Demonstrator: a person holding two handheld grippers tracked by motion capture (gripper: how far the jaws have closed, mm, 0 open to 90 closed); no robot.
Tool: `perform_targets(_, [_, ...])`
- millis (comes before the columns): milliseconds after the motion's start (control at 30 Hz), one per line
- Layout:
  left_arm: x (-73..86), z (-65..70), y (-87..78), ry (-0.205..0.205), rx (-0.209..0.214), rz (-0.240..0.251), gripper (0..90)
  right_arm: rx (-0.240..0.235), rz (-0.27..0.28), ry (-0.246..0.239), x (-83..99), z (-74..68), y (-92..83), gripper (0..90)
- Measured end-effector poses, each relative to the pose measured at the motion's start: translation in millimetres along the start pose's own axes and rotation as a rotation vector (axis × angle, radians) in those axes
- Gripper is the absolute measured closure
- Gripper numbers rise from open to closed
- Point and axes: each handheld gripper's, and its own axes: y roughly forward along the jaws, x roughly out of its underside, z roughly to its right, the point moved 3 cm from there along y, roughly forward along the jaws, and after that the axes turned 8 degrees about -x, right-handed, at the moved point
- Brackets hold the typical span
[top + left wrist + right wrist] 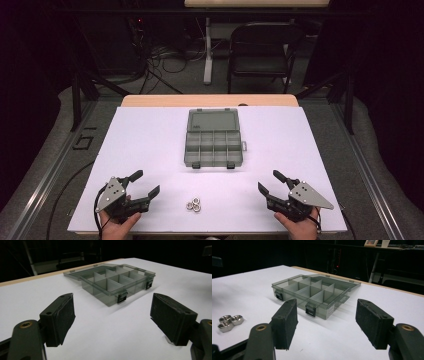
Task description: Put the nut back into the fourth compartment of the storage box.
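Your left gripper point(141, 183) rests low on the white table point(145, 140) at about 7 o'clock from the table's centre, and your right gripper point(266, 182) mirrors it at about 5 o'clock. Both have their jaws spread wide with nothing between the pads; you can see bare table through each gap in the two gripper views.

The things nearest your hands are the three metal hex nuts point(194, 204), clustered and touching each other near the front edge at 6 o'clock, roughly midway between the grippers. In the right gripper view the hex nuts point(230, 321) sit off toward 9 o'clock of the jaws, so you would need to swing that hand inward to line up.

Expect each nut to be small, rigid and dense for its size, with smooth, shiny faces that will likely slip if you pinch on the corners. Take one by two opposite flats, pads square to them, and pick from the outside of the cluster so you don't scatter its neighbours. They lie flat and low, so bring the jaw tips right down to the table.

The open compartment box point(214, 147) lies beyond at 12 o'clock, its lid folded back flat. It looks like light, thin plastic that will probably slide if you nudge it.
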Motion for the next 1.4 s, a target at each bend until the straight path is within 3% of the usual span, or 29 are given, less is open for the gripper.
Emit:
perform_targets(100, [0.6,-2.1,-1.5,-0.016,-0.006,0.001,19.9,-0.007,-0.018,-0.006,0.7,0.9,2.8,33.9])
perform_targets(200, [3.3,-3.7,-7.8,-0.015,-0.008,-0.007,20.3,-0.006,-0.038,-0.052,-0.8,-2.8,6.9,35.1])
perform_targets(300, [4.6,-5.8,-12.9,-0.023,-0.024,-0.007,20.4,-0.015,-0.044,-0.066,-3.1,-6.2,11.6,35.1])
perform_targets(633, [3.6,-6.1,-9.2,-0.031,-0.027,-0.017,20.9,-0.085,-0.124,-0.065,-4.0,-12.4,18.4,37.3])
perform_targets(933, [5.0,-4.3,-6.5,-0.02,-0.02,-0.033,21.5,-0.115,-0.147,-0.065,-9.3,-17.8,22.3,38.6])
perform_targets(967, [5.1,-3.8,-6.1,-0.018,-0.016,-0.036,21.6,-0.147,-0.165,-0.05,-11.0,-19.9,25.3,39.2])
perform_targets(1100, [5.4,-2.6,-5.1,-0.016,-0.01,-0.04,21.6,-0.174,-0.202,-0.05,-14.2,-24.9,32.9,39.4])
perform_targets(1133, [5.5,-2.1,-4.8,-0.017,-0.009,-0.041,21.6,-0.191,-0.241,-0.064,-16.4,-29.7,41.4,39.2])
perform_targets(1400, [5.8,-1.9,-4.2,-0.02,-0.009,-0.039,21.6,-0.243,-0.282,-0.113,-24.6,-49.8,64.1,39.3])
